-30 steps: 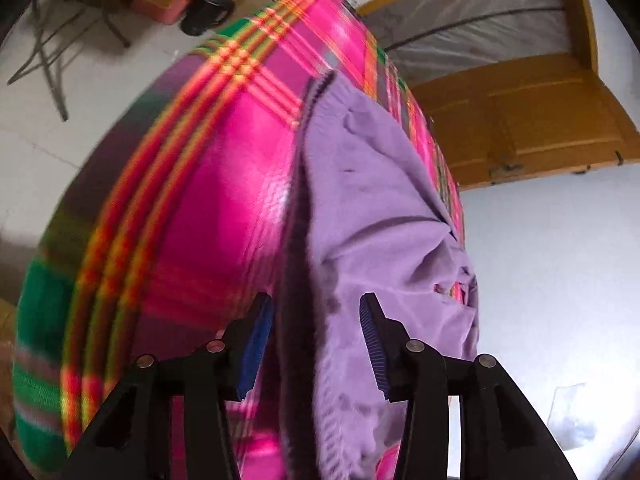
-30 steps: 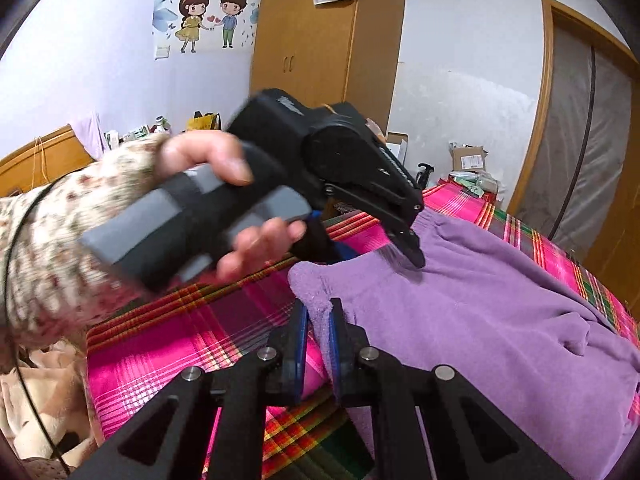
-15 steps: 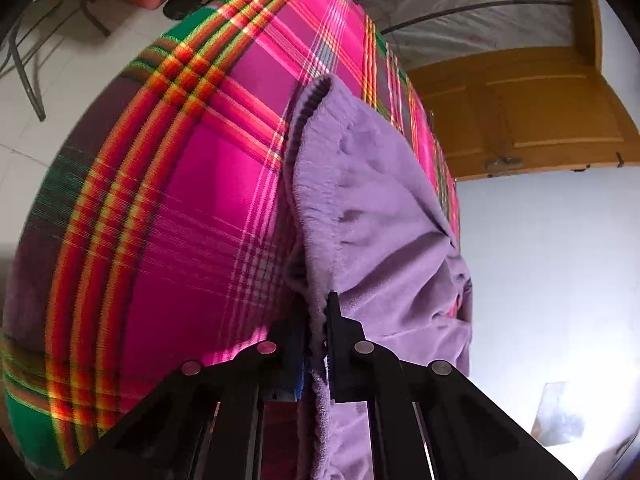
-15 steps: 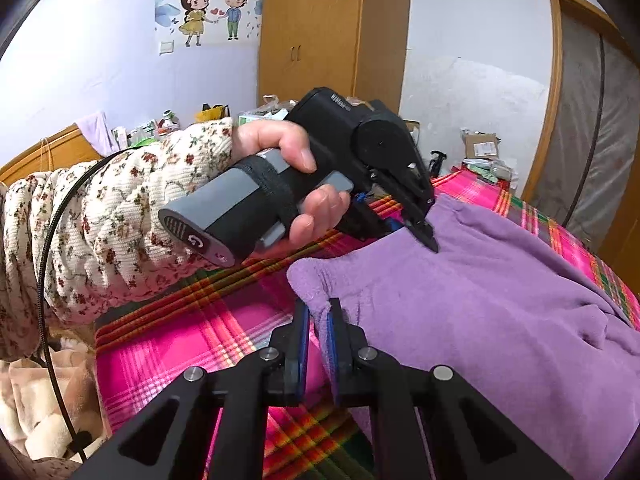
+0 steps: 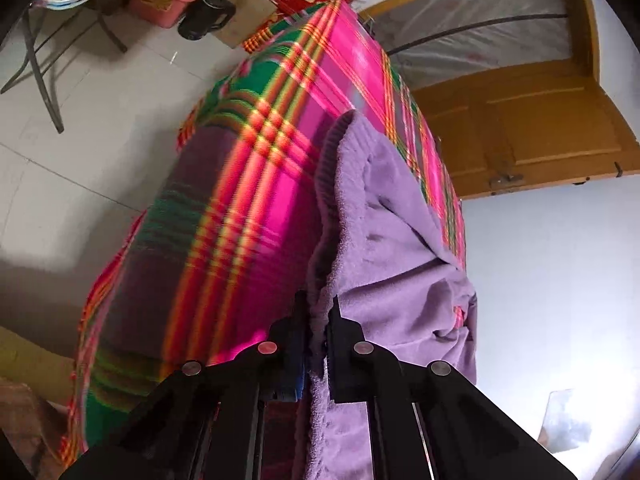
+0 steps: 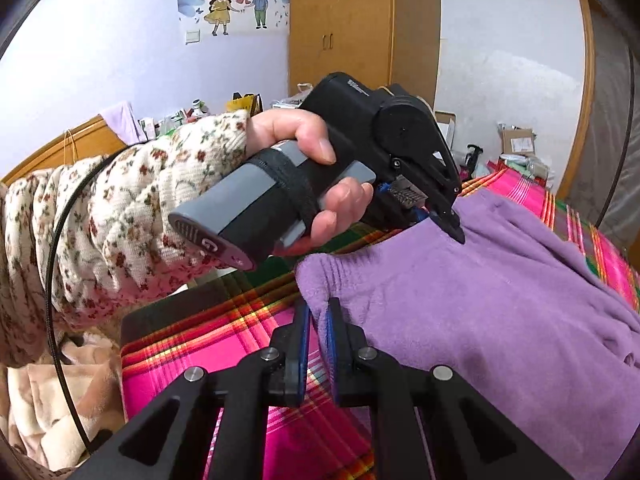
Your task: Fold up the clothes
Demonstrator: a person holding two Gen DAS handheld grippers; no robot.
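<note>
Purple fleece fills both near fields: the garment (image 6: 480,320) lies on a plaid cover (image 5: 248,208), spread away from both grippers.

Right gripper (image 6: 318,320): jaws narrow, pinched on one corner of the garment's gathered near edge. Cloth runs forward and to the right from these fingers.

Left gripper (image 5: 318,316): jaws narrow, clamped on the same edge further along. In the right wrist view its tip (image 6: 452,228) meets the cloth beyond the right gripper's corner; the hand (image 6: 320,184) and floral sleeve (image 6: 120,220) holding it come in from the left.

Key relation: both grips sit on one edge, the ribbed band (image 5: 328,168). The garment's long axis runs away from that edge toward the door (image 5: 520,132). The right gripper holds the nearer corner. Judgement: any fold would carry this held edge along the long axis, over the far cloth; how many folds are already made cannot be told.
</note>
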